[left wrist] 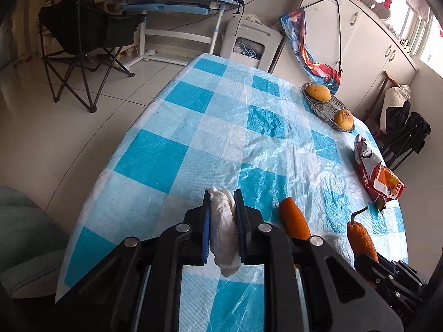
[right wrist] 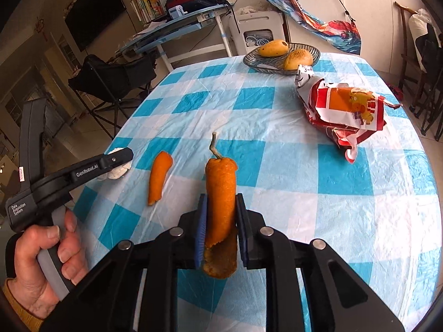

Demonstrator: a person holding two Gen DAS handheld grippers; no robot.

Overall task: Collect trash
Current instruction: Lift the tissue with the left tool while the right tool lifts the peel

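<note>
The left tongs [left wrist: 223,197] pinched a white tissue [left wrist: 224,232] at the bottom middle. The right tongs [right wrist: 220,200] squeezed an orange peel [right wrist: 221,207] above the checked table [right wrist: 290,144].

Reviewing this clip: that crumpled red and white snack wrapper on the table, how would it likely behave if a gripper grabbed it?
The snack wrapper looks like thin crumpled film, so it is probably very light and would crush flat between the pads. Its glossy surface suggests it may slip. Folded and floppy on the tablecloth, loose flaps would likely dangle once lifted.
</note>
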